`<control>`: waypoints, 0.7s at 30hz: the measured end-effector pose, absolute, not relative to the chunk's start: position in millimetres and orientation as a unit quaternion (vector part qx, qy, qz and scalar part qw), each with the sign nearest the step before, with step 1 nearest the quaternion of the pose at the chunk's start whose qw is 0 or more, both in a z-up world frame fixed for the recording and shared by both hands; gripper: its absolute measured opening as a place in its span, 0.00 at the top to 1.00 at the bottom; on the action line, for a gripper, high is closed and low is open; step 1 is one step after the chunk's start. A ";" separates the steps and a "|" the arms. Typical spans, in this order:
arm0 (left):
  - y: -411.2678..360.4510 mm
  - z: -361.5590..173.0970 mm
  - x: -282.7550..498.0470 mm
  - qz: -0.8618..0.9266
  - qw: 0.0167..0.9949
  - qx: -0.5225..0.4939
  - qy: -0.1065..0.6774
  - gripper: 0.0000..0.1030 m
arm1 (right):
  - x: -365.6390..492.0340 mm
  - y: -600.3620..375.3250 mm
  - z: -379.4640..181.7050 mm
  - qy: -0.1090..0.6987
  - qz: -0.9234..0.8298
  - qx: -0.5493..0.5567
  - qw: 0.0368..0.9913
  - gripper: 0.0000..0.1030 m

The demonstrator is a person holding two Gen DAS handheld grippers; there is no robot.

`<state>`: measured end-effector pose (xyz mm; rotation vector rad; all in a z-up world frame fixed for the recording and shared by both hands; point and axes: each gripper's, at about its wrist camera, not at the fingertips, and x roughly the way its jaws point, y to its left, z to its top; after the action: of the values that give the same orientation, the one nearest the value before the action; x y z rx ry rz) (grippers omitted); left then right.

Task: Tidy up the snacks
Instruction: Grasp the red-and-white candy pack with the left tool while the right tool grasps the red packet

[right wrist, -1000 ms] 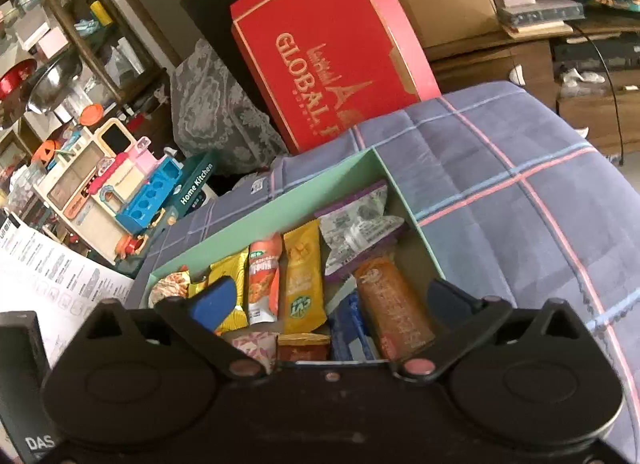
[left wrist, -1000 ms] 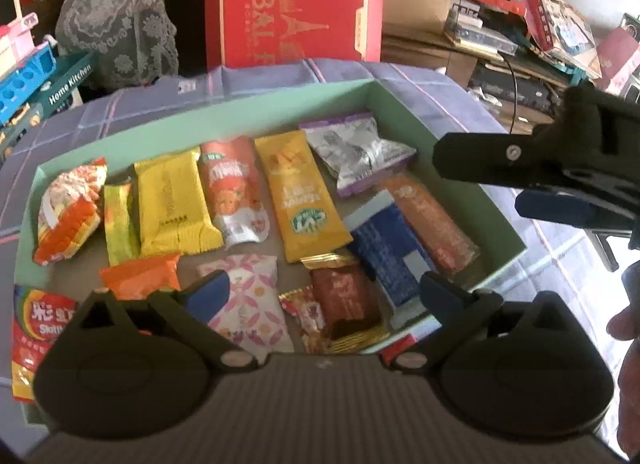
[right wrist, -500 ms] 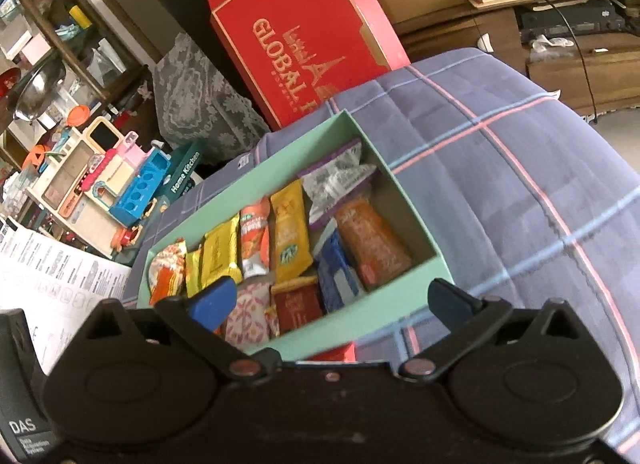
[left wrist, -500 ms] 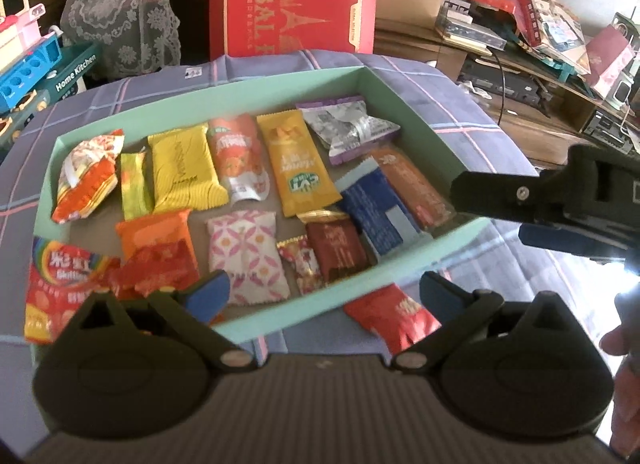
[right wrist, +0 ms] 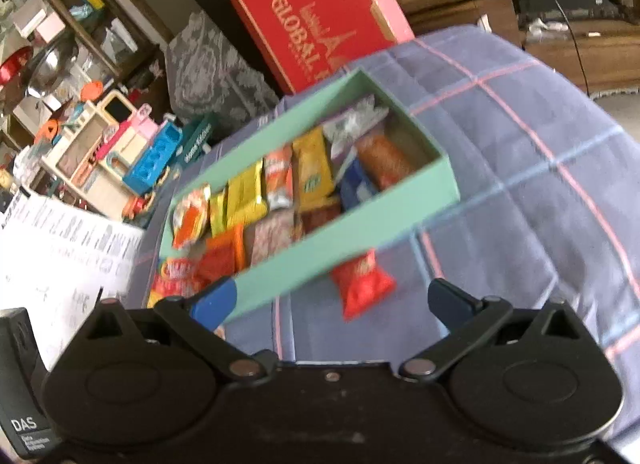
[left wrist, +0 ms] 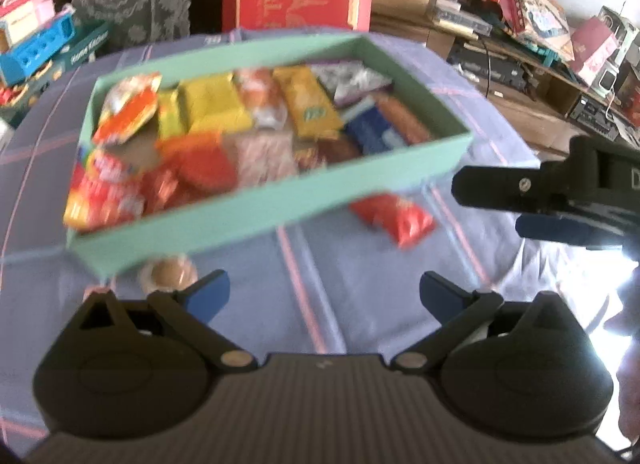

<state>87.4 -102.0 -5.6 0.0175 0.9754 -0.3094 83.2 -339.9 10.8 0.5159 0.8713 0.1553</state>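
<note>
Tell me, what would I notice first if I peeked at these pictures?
Probably the green box crammed with bright snack packets, sitting mid-cloth on the checked blue cloth. Then one red packet lying alone outside its near wall, and a big red box standing behind.

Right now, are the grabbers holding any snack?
No. The left gripper and the right gripper are both open and hold nothing. The red snack packet lies loose on the cloth beside the green box.

Right gripper [right wrist: 334,298] jaws spread wide, empty, above plaid cloth [right wrist: 520,168]. Green box [right wrist: 360,220] packed with snack packets; red packet [right wrist: 360,280] lies outside, just beside its near wall. Frame blurred.
</note>
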 end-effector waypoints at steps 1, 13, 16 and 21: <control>-96.7 -8.2 79.3 -0.146 0.870 0.008 0.471 0.00 | 77.6 -336.5 8.5 0.421 0.075 0.245 0.870 0.00; -54.3 -37.7 14.4 -0.121 0.850 -0.004 0.512 0.00 | 38.2 -307.0 -10.1 0.447 0.097 0.219 0.862 0.00; -47.3 -41.8 6.4 -0.123 0.844 -0.016 0.521 0.02 | 36.1 -305.5 -15.5 0.455 0.098 0.215 0.858 0.00; -47.5 -46.1 3.5 -0.133 0.837 -0.009 0.530 0.24 | 35.9 -304.1 -22.5 0.466 0.101 0.212 0.853 0.00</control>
<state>3.5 -47.5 -46.1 -0.0196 1.1223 -0.2819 35.9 -304.1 -22.5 0.4462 0.9796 0.2116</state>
